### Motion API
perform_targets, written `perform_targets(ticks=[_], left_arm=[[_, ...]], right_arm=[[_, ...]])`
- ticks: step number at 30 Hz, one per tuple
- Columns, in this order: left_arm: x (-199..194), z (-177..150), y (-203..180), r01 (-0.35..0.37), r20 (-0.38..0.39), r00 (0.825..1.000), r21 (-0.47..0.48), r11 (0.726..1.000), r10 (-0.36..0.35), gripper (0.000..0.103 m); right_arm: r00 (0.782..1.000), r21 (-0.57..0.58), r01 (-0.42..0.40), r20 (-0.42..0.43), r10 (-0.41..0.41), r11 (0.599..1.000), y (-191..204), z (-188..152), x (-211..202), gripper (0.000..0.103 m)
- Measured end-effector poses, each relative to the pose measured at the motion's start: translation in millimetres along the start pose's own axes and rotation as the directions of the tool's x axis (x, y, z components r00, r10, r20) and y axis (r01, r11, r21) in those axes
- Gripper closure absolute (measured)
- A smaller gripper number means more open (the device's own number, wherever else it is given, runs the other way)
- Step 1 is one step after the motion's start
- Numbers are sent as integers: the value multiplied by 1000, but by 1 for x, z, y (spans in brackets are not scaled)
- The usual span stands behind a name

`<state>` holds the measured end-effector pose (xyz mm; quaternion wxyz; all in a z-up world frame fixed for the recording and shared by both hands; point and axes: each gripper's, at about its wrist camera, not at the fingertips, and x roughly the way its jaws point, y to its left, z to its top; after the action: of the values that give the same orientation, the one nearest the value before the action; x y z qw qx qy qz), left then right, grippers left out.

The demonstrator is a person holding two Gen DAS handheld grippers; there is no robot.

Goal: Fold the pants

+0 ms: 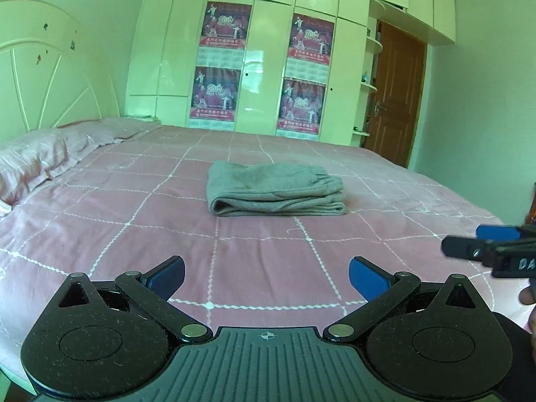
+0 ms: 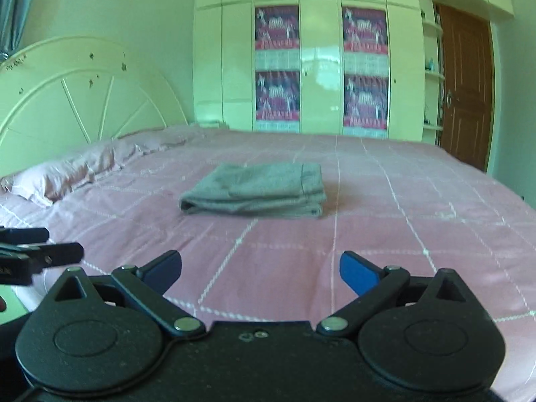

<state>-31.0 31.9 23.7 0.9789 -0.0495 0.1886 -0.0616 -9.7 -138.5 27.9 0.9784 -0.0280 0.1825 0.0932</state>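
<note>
Grey pants (image 1: 274, 189) lie folded into a compact stack in the middle of the pink bed (image 1: 110, 234); the right wrist view shows the same pants (image 2: 256, 189) slightly left of centre. My left gripper (image 1: 266, 276) is open over the near part of the bed, well short of the pants, with nothing between its blue pads (image 1: 366, 276). My right gripper (image 2: 260, 271) is open too, empty and equally far back. The right gripper (image 1: 482, 246) shows at the right edge of the left wrist view, and the left gripper (image 2: 37, 244) at the left edge of the right wrist view.
Pink pillows (image 1: 40, 160) lie along the cream headboard (image 1: 50, 77) on the left. A cream wardrobe (image 1: 261, 50) with posters stands behind the bed, and a brown door (image 1: 395, 93) is at the right. A hand (image 1: 529, 298) shows at the right edge.
</note>
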Motion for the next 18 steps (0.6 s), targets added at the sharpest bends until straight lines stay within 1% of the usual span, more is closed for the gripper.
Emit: perform_targets(ticks=[3,5,13,18], left_arm=[[-4,-1,3,-7,8,1000,-8,1000,7,0],[-4,-2,5,-8,-4,1000,-14,1000,8,0],[-12,-3,7,-7,7,1000,-16,1000,7,0],[-14,-2,4,-4,9,1000,-1,1000,4,0]], right_arm=[[1000,-11,-5,-15,4,1000,3,-2,1,8],[1000,-16,2,-14,-2,1000,5,-3,2,8],[1000,21,9,-21,-9,1000,-1,-3,4,8],[1000,37,13,-24,-12,999,-3,-4,5,8]])
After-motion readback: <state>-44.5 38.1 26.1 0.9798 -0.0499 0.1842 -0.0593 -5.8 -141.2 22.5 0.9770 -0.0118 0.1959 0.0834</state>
